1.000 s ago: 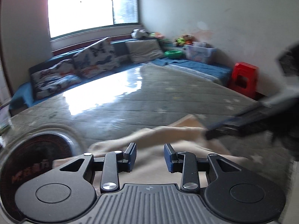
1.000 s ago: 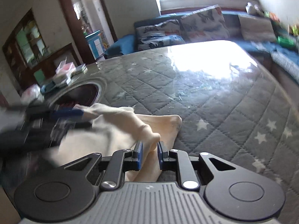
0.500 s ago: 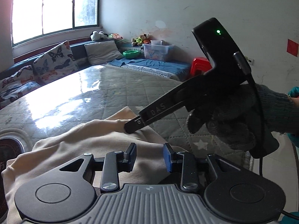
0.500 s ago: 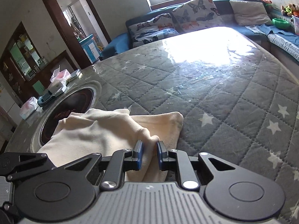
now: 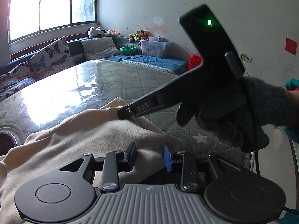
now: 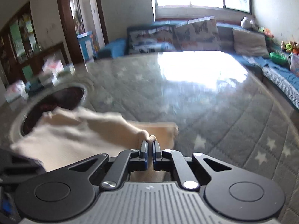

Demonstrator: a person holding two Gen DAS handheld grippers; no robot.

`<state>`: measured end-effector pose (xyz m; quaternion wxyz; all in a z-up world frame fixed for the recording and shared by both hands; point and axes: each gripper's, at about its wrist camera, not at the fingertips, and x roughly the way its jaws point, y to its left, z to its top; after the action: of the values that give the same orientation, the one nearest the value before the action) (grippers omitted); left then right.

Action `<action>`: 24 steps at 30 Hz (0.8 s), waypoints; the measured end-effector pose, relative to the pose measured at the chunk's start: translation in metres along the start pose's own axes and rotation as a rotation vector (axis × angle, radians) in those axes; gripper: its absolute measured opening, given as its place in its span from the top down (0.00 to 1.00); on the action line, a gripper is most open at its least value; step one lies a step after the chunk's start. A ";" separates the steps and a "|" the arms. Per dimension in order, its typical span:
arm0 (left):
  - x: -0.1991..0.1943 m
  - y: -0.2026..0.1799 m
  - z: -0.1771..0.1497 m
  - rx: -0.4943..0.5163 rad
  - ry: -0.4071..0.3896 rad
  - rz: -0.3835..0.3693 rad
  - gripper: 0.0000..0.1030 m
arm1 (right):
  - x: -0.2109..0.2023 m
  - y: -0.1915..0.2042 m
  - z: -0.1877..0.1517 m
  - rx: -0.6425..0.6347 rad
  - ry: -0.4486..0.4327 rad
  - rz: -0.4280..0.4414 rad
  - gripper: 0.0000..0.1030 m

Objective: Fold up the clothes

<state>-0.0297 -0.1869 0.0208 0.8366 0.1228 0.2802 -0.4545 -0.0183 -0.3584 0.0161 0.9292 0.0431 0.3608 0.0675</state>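
A cream garment (image 5: 78, 141) lies crumpled on a grey quilted, star-patterned table cover (image 5: 130, 80) under a glossy clear sheet, near the table's near edge, its left part draped partly over a round dark recess (image 6: 56, 100) sunk into the table top. The right gripper (image 6: 149, 145), held by a hand in a dark knitted glove (image 5: 233, 112), has its jaws clenched on a small raised fold of the garment: in the right wrist view a pinch of cream cloth bulges just past the two closed blue-edged pads (image 6: 144, 149), and in the left wrist view its long black fingers reach down to the garment's far ridge and touch it there. The left gripper (image 5: 149, 156) hangs low over the near part of the garment with its jaws partly apart; cloth lies below and between the blue pads (image 5: 167, 158), which do not press on it. Beyond the table's far edge a dark blue sofa carries butterfly-print cushions (image 5: 50, 57) and a grey pillow (image 5: 99, 46), under a bright window (image 5: 52, 7). Along the right wall sit a green bowl (image 5: 128, 50), a clear storage bin (image 5: 155, 46), soft toys (image 5: 140, 34) and a red stool (image 5: 194, 61).
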 end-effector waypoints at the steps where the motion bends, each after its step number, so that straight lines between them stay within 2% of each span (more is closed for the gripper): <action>1: -0.002 0.001 -0.001 -0.003 -0.004 0.002 0.67 | 0.000 -0.001 0.000 0.003 -0.013 0.000 0.95; 4: -0.011 0.005 -0.002 -0.020 -0.017 0.012 0.67 | -0.011 -0.003 0.005 0.013 -0.026 0.012 0.94; 8: -0.034 0.015 -0.006 -0.066 -0.048 0.063 0.67 | -0.035 0.013 0.006 -0.064 -0.091 0.010 0.94; 11: -0.053 0.028 -0.011 -0.116 -0.070 0.128 0.67 | -0.047 0.029 0.002 -0.120 -0.100 0.079 0.94; 16: -0.077 0.060 -0.026 -0.230 -0.067 0.242 0.67 | -0.043 0.041 -0.016 -0.164 -0.062 0.114 0.94; 19: -0.084 0.081 -0.037 -0.293 -0.043 0.295 0.67 | -0.034 0.038 -0.024 -0.150 -0.026 0.096 0.94; 24: -0.093 0.096 -0.054 -0.314 -0.026 0.305 0.67 | -0.030 0.034 -0.025 -0.141 -0.006 0.098 0.95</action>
<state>-0.0096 -0.0441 0.0264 0.9080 0.0258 0.3148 -0.2751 -0.0598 -0.3290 0.0218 0.9267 -0.0049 0.3496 0.1380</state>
